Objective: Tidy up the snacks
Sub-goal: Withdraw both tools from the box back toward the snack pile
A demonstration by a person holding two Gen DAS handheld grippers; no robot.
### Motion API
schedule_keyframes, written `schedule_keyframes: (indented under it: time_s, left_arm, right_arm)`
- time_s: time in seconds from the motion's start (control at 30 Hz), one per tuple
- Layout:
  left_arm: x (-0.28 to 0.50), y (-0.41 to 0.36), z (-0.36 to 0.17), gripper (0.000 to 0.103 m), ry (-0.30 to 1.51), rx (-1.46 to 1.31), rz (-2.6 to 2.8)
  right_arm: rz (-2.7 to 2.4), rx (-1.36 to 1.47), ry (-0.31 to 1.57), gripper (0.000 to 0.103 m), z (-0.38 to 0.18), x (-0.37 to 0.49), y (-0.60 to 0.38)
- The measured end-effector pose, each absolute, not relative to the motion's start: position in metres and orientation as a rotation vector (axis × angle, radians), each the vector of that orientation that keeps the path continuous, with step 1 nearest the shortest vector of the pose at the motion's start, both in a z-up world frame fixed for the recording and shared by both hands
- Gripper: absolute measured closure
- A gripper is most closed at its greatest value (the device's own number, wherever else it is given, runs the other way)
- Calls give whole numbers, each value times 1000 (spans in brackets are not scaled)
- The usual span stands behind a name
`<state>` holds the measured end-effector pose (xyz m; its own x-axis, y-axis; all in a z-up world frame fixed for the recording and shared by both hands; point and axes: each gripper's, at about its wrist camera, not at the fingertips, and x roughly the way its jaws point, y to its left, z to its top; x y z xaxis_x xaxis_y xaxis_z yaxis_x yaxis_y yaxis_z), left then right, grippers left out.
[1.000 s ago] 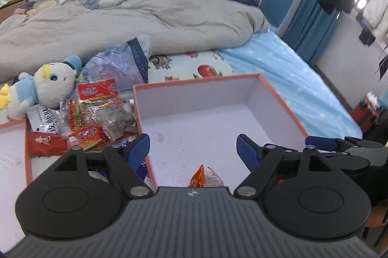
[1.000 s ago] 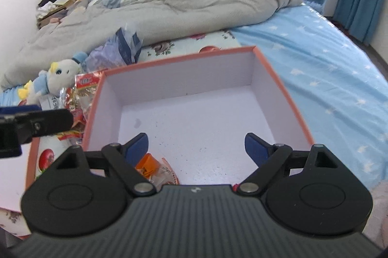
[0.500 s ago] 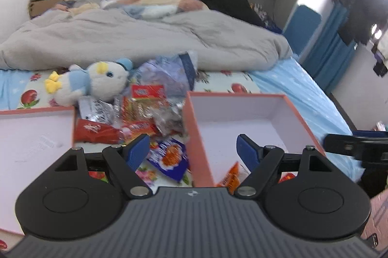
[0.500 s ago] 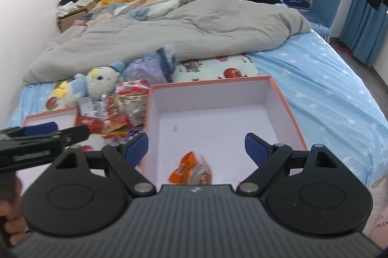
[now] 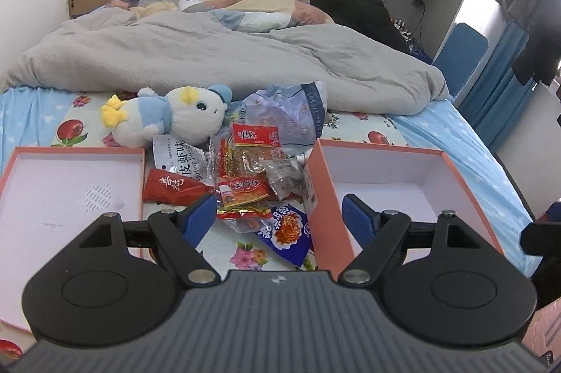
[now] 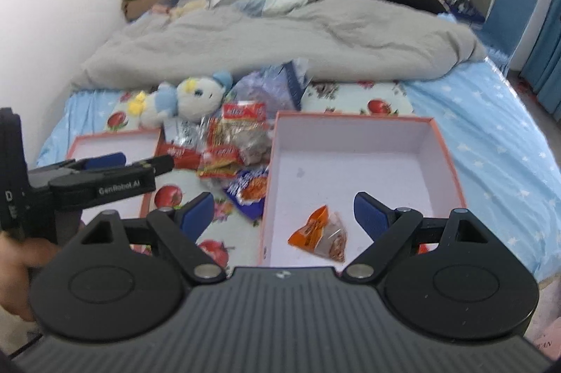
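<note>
Your left hand-held gripper [image 5: 278,215] stood with its blue pads wide apart and nothing between them, hovering at lower centre of the left wrist view over the snack pile [image 5: 245,187] on the bed. Your right hand-held gripper [image 6: 284,211] was likewise spread and empty, low in the right wrist view above the near part of the deep pink box [image 6: 445,148].

Inside that box, toward its lower middle, lay an orange-and-clear snack packet [image 6: 320,234], alone on the white floor of the box. Just left of the box's wall, a blue noodle-print packet [image 6: 247,188] rested on the flowered sheet, touching the heap of red and clear packets above it. In the left wrist view a red sachet [image 5: 173,187] sat at the heap's left edge, just beside the shallow pink lid [image 5: 21,162] at the left of the frame.

At the left edge of the right wrist view, your hand [image 6: 17,253] gripped the handle of the left tool, whose arm reached over the lid.

Above the pile lay a white-and-blue plush toy [image 5: 175,118] and a crumpled tissue wrapper [image 5: 287,113]. A grey duvet [image 5: 228,57] covered the bed beyond them, across the upper half of both frames.
</note>
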<state>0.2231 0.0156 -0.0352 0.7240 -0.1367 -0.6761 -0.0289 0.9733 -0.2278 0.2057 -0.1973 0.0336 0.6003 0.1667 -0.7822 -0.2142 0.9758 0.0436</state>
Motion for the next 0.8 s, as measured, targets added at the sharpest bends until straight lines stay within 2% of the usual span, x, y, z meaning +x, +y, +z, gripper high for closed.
schedule_keyframes:
  time_s: [0.4, 0.8]
  left_arm:
    - [220, 65, -51, 21, 775, -282, -31]
    - [205, 106, -73, 21, 798, -308, -64]
  right_arm:
    - [230, -32, 957, 15, -8, 214, -160]
    - [212, -64, 850, 15, -49, 202, -117]
